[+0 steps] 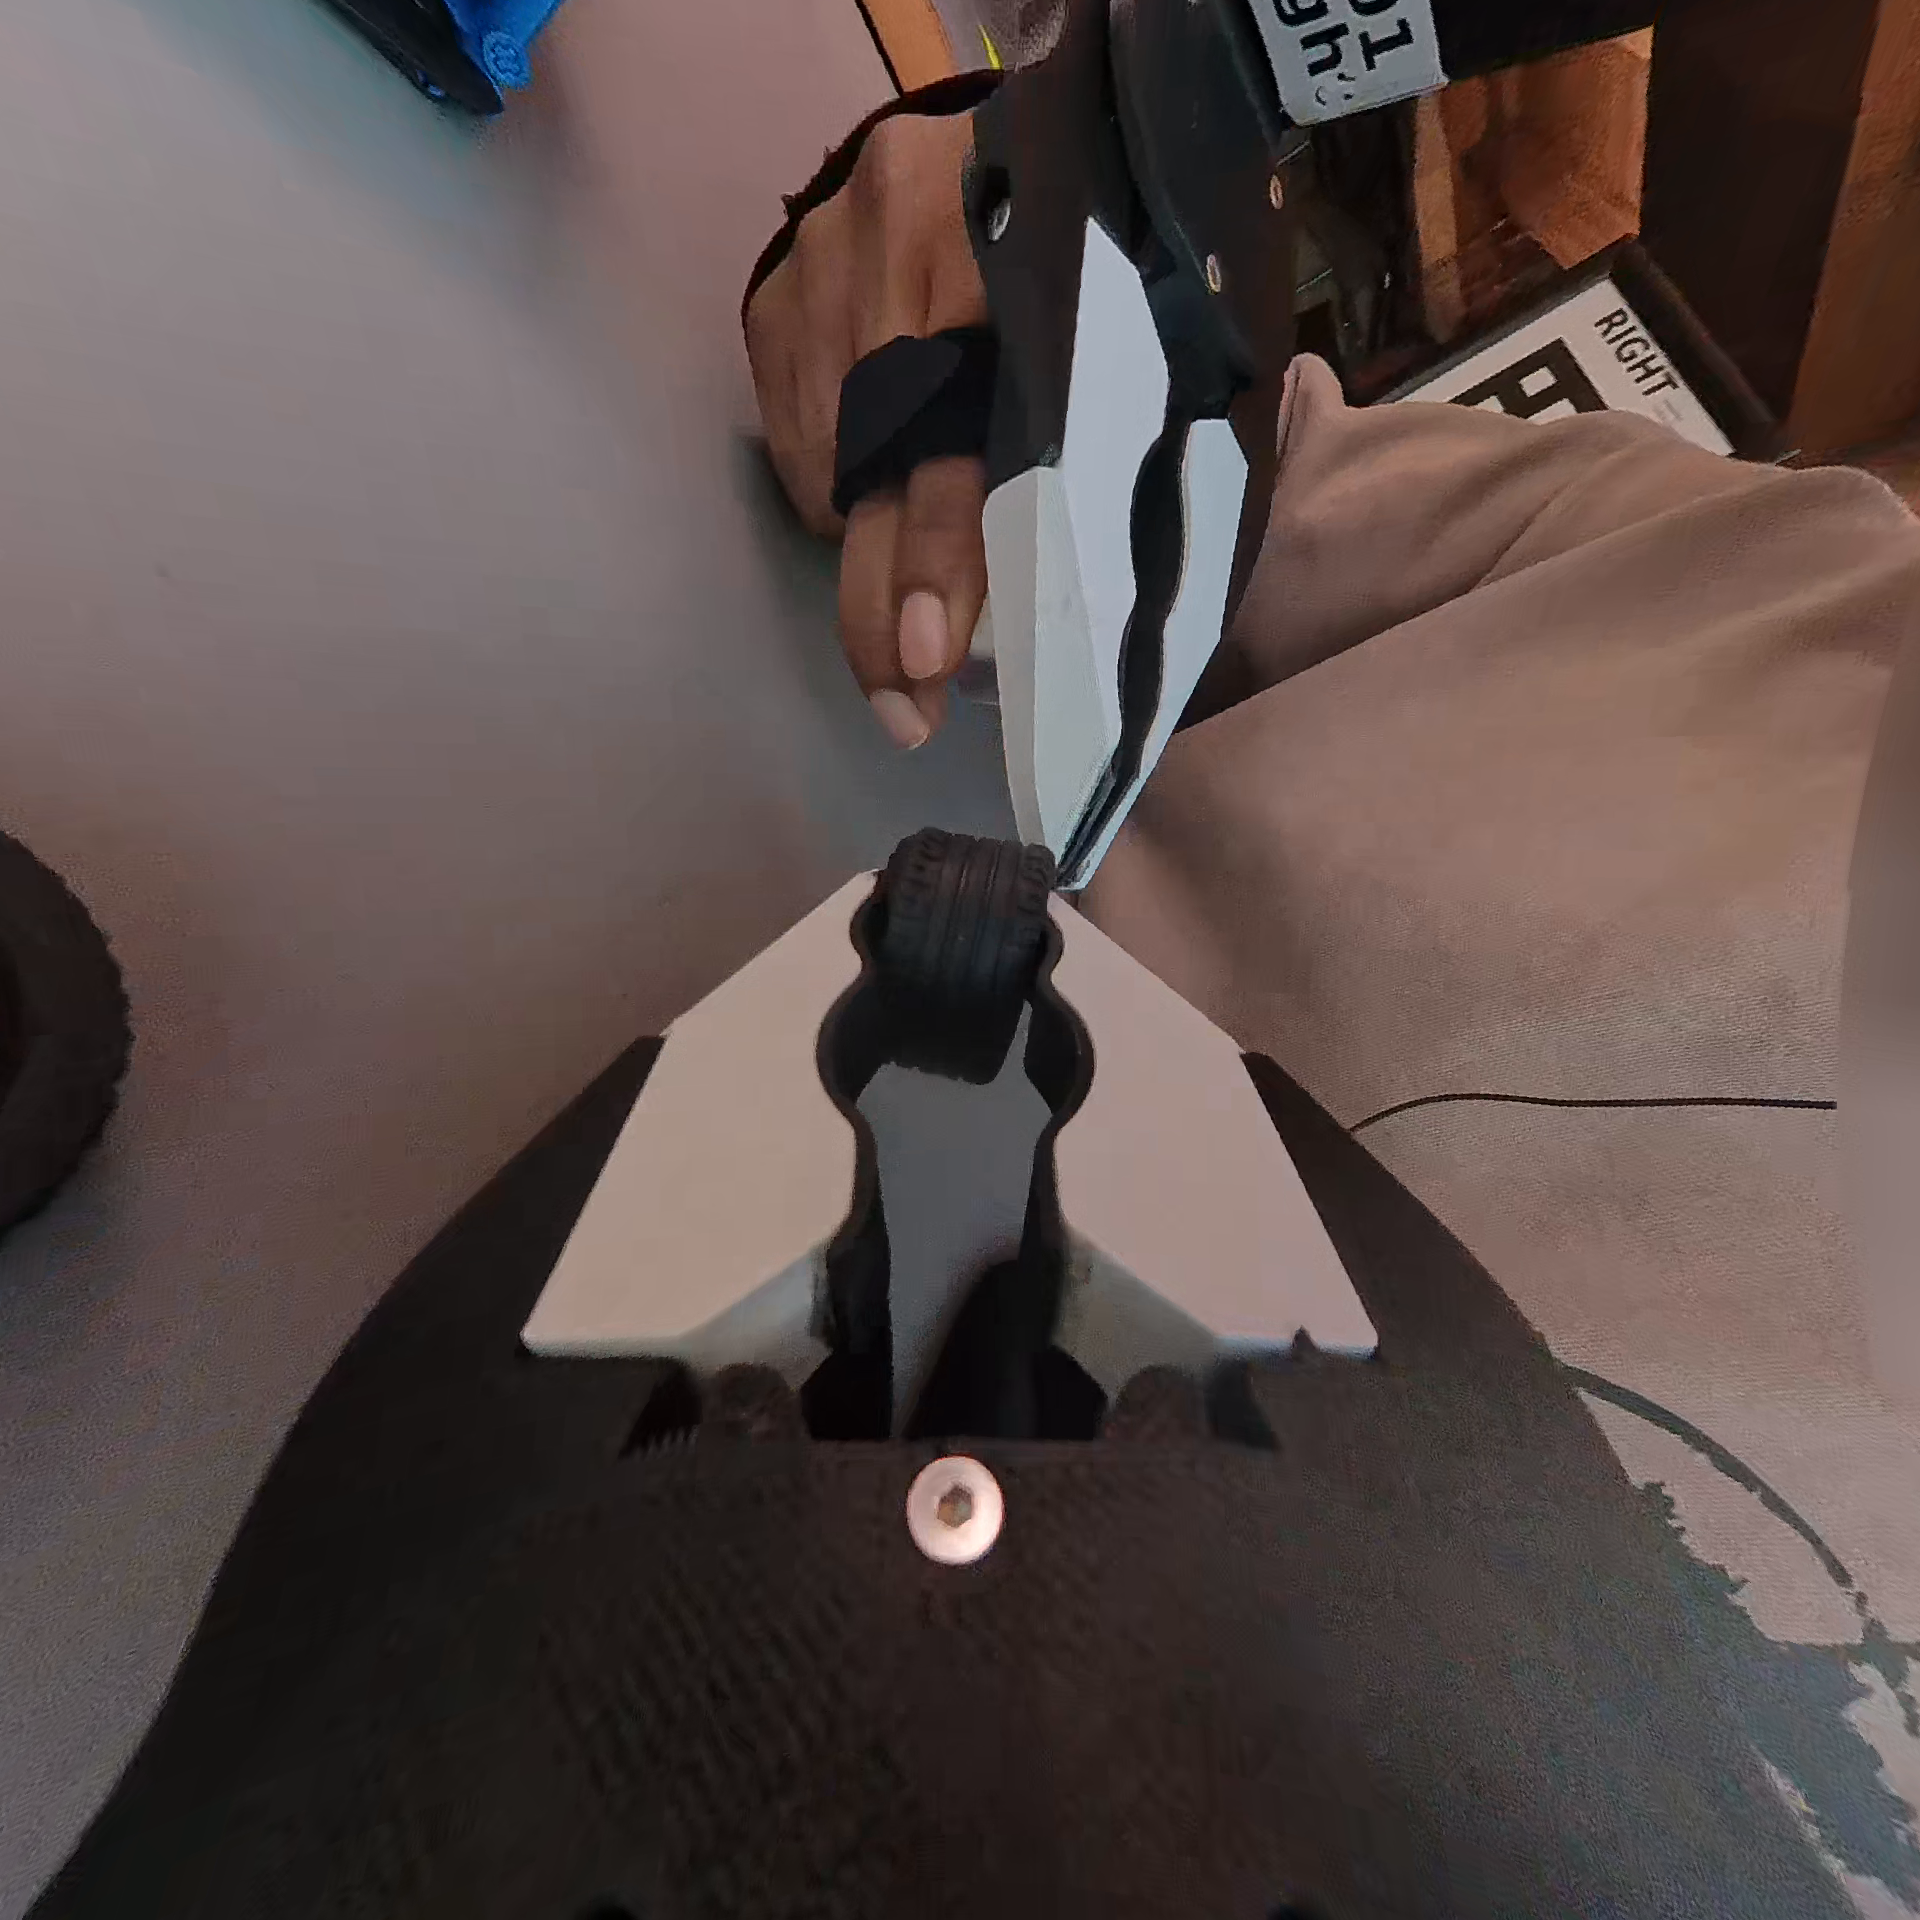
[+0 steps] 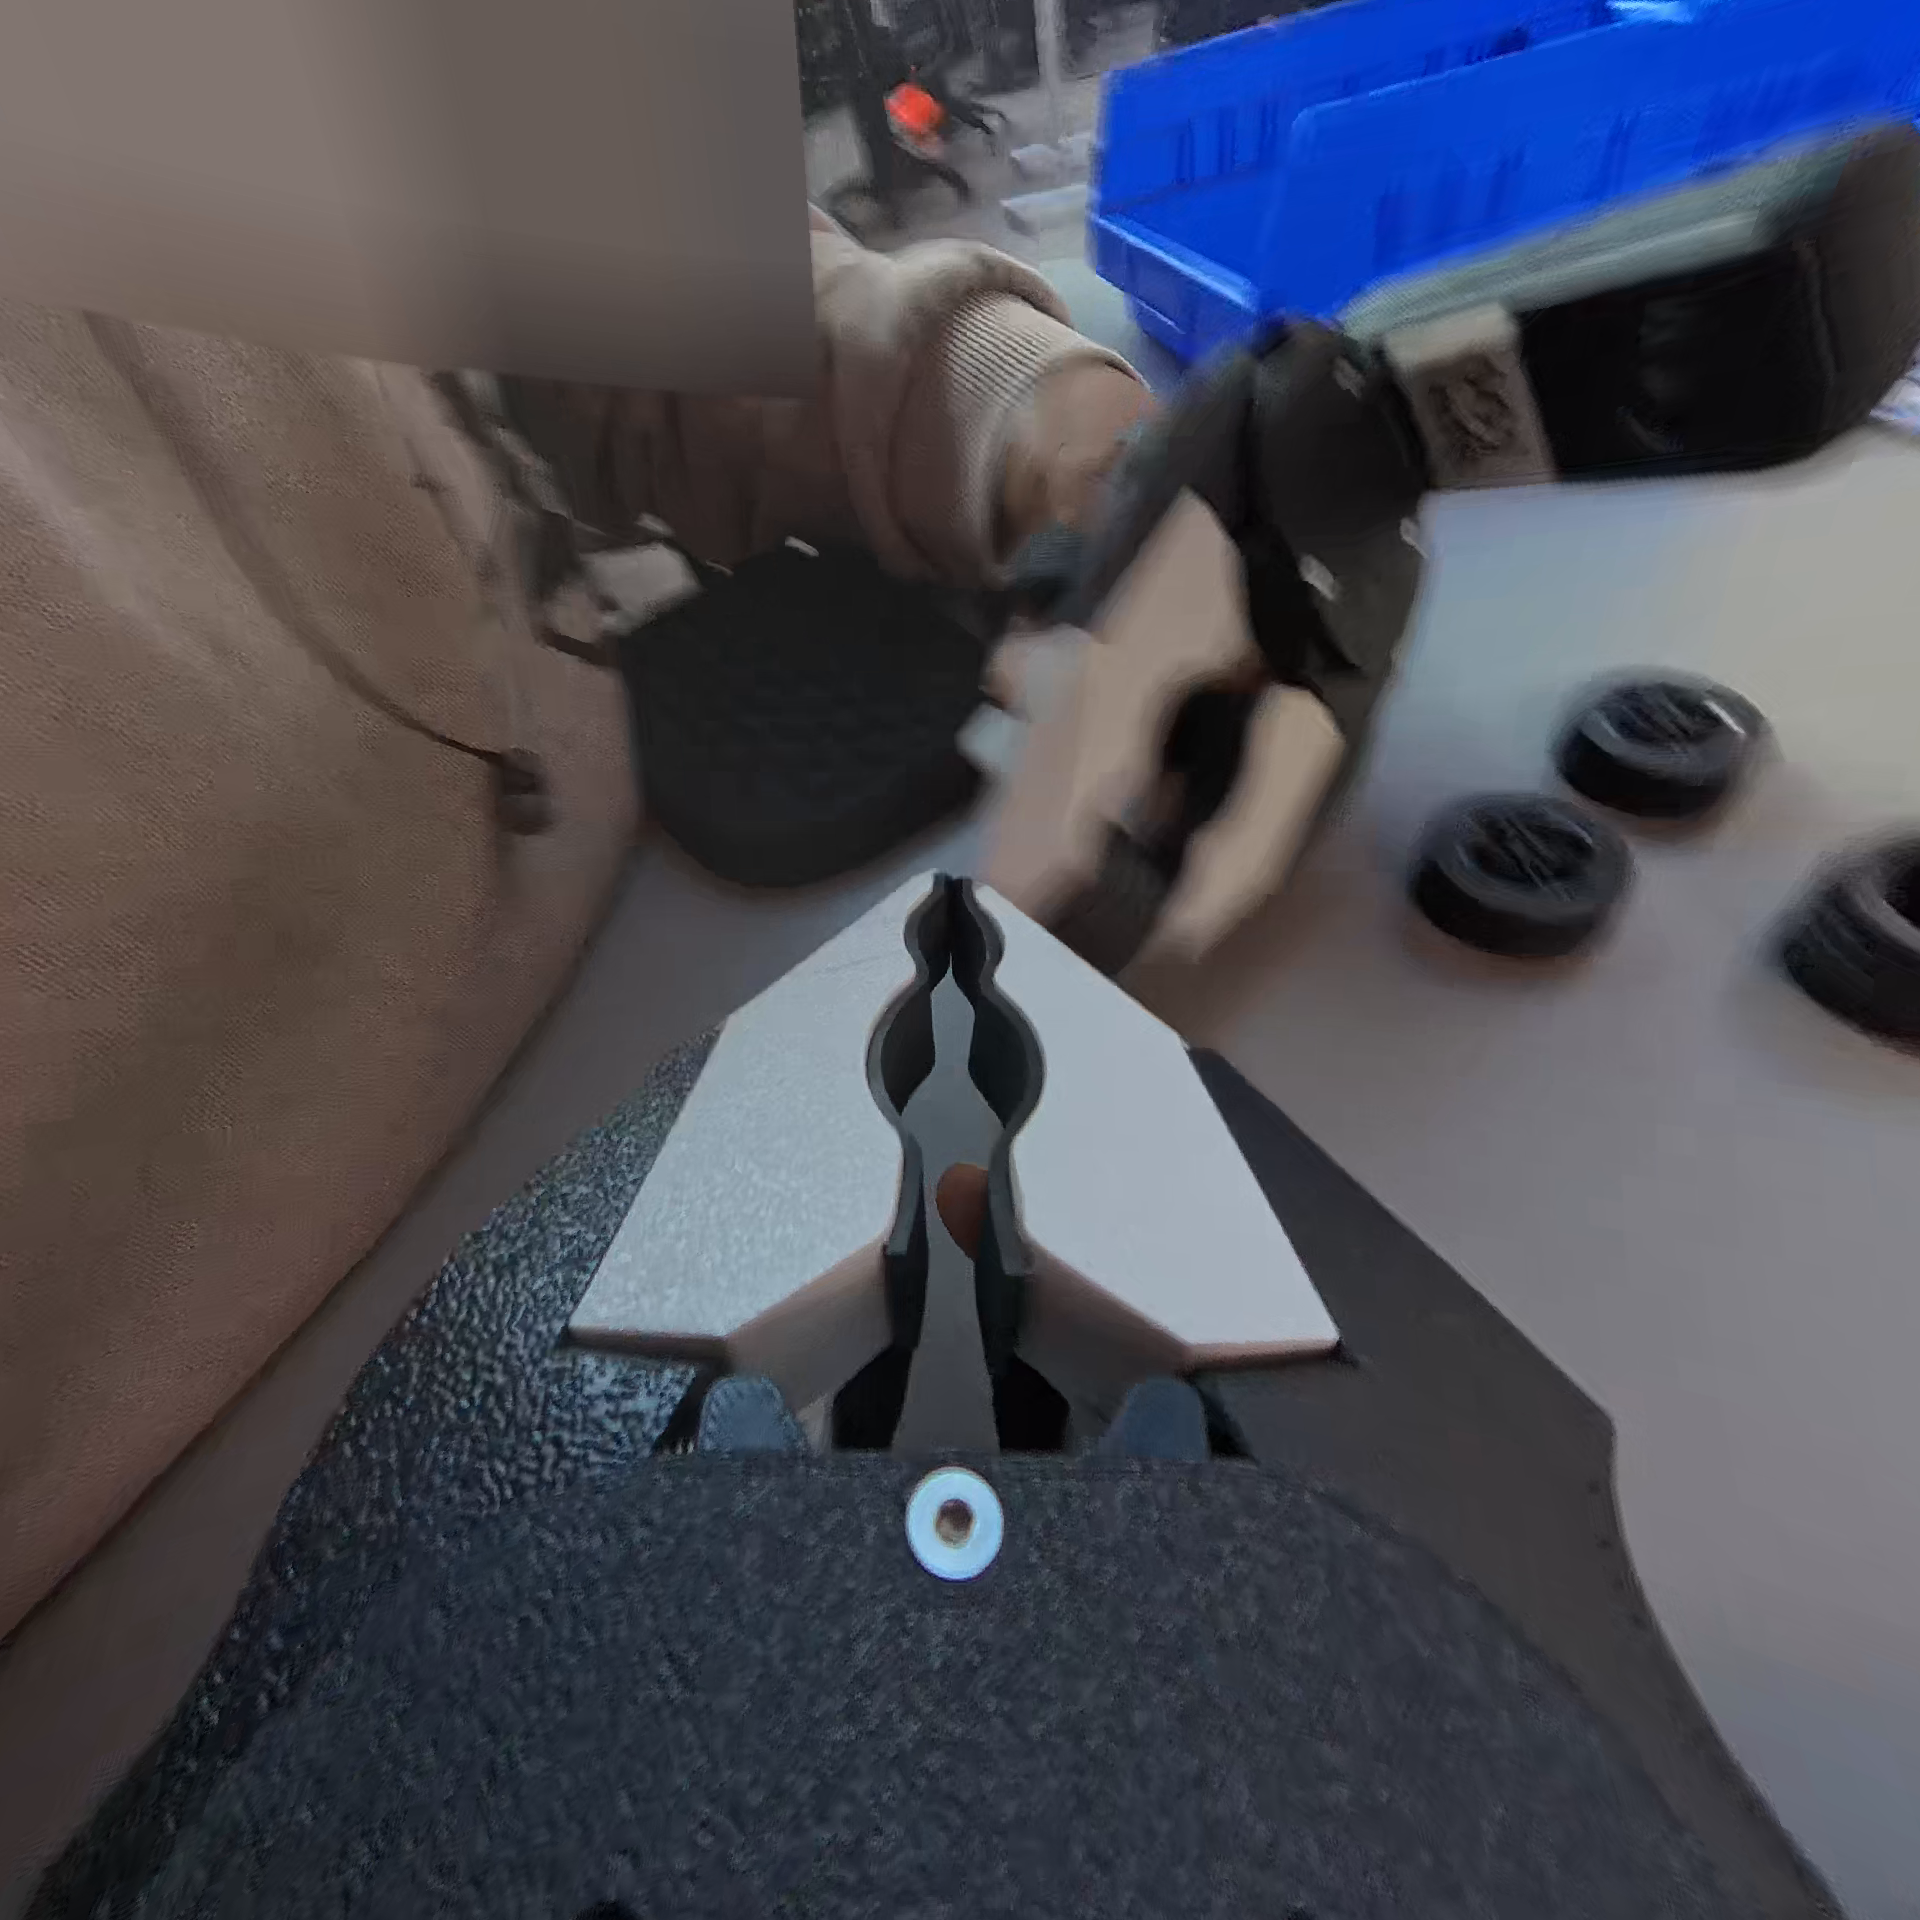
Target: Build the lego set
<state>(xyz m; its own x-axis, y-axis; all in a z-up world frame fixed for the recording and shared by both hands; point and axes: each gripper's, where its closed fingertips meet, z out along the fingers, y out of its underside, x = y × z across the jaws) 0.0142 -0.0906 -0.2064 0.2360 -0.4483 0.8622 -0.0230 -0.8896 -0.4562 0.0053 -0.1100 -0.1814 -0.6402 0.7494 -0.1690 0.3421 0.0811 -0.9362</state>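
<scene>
Left gripper (image 1: 956,914) clamps a black tyre (image 1: 961,961) at its fingertips above the table (image 1: 364,520), right gripper (image 1: 1075,868) closed empty with tip touching the tyre; white labels (image 1: 1340,52) carry print, not transcribed.

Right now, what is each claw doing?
Left gripper: closed on a black tire.
Right gripper: closed, holding nothing.
</scene>
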